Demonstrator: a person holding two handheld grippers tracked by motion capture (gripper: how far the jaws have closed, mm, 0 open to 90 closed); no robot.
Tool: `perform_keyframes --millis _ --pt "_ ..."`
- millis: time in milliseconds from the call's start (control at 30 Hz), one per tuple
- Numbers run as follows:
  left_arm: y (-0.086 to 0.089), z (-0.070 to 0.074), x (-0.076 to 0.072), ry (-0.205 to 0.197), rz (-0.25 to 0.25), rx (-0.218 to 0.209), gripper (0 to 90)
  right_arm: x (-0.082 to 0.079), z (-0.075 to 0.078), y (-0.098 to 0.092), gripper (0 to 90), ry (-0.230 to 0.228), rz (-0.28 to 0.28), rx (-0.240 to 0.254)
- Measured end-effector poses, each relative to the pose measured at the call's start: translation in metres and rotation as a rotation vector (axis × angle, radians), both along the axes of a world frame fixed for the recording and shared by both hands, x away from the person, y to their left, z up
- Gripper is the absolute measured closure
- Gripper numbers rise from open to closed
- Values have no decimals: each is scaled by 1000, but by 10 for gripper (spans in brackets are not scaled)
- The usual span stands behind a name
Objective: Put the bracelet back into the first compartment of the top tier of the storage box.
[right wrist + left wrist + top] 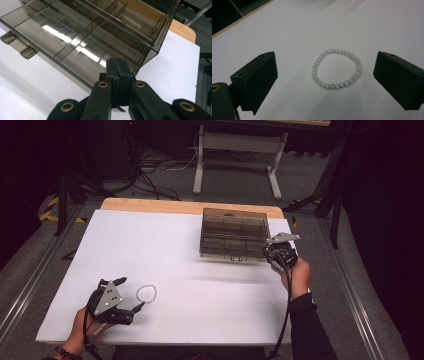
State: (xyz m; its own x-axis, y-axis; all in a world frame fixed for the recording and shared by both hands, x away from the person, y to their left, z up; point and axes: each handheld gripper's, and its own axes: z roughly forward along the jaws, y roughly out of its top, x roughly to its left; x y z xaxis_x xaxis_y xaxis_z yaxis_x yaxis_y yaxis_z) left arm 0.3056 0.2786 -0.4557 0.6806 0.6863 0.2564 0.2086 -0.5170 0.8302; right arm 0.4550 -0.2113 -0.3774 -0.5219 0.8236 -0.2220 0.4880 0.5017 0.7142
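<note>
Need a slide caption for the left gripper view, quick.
Open left gripper straddling a white bead bracelet lying flat on the white table.

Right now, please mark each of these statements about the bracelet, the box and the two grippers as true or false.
1. The bracelet lies flat on the white table. True.
2. The left gripper is shut on the bracelet. False: its jaws stand wide open, one on each side of the bracelet, and do not touch it.
3. The right gripper has its jaws shut. True: they are pressed together at the near corner of the box.
4. The bracelet is inside the box. False: it lies on the table near the left gripper, well apart from the box.
5. The box is clear, smoke-tinted plastic with compartments inside. True.
</note>
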Motion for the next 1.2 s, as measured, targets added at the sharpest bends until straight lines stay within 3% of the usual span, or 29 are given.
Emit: perform_keyframes --millis 200,533,900,1200 --pt "1 0 0 5 -2 -3 63 8 -7 5 900 23 1 -6" --pt "0 -1 1 9 -4 -4 63 4 -6 2 900 42 23 -20" --pt "-1 -1 0 9 -6 0 63 0 -7 2 900 33 32 -19" --pt "-1 -1 1 12 -9 9 63 -6 -4 0 818 -24 24 55"
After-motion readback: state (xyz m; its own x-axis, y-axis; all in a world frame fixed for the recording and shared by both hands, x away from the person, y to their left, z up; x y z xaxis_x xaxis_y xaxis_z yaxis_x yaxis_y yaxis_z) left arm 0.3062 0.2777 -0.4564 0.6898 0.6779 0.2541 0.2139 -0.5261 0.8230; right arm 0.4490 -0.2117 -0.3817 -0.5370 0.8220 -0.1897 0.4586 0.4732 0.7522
